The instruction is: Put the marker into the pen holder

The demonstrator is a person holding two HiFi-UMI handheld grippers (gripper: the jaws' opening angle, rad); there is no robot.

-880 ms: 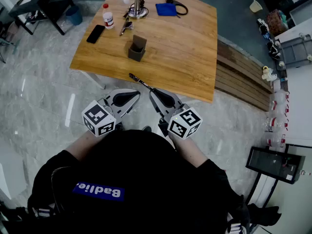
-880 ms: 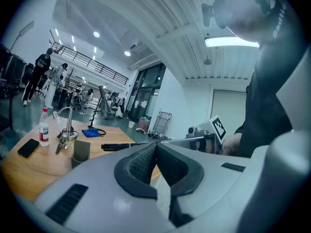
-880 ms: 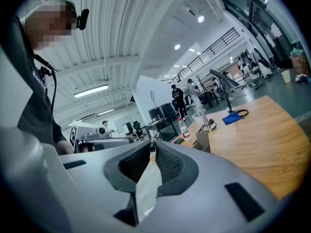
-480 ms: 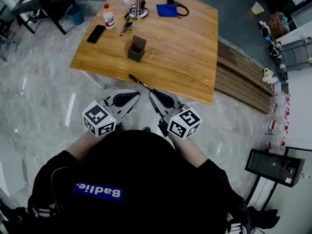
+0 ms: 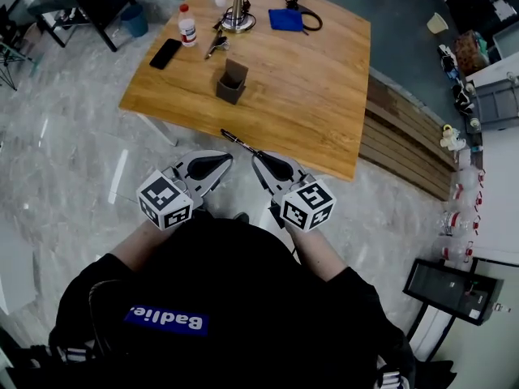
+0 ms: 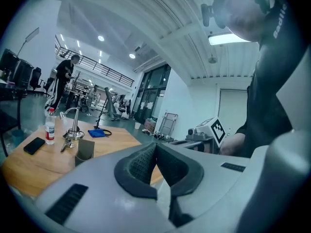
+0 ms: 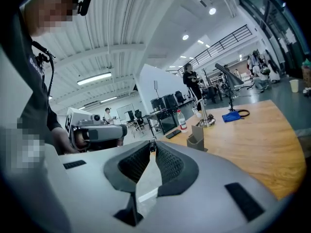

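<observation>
Marker clamped in my right gripper at the table's near edge; pen holder well apart.

My right gripper (image 5: 258, 157) pinches the black marker (image 5: 238, 142) at its jaw tips, and the marker's free end reaches over the near edge of the wooden table (image 5: 324, 96). My left gripper (image 5: 227, 160) sits just beside it, jaws together with nothing between them. The pen holder (image 5: 231, 82) stands upright mid-table, with only bare wood between it and the marker. Beyond it lie a phone (image 5: 165, 53), a water bottle (image 5: 187, 25), a lamp base (image 5: 237, 19) and a blue cloth (image 5: 285, 19).

pen holder (image 5: 231, 82) on table (image 5: 312, 87), phone (image 5: 165, 53) to its left
</observation>
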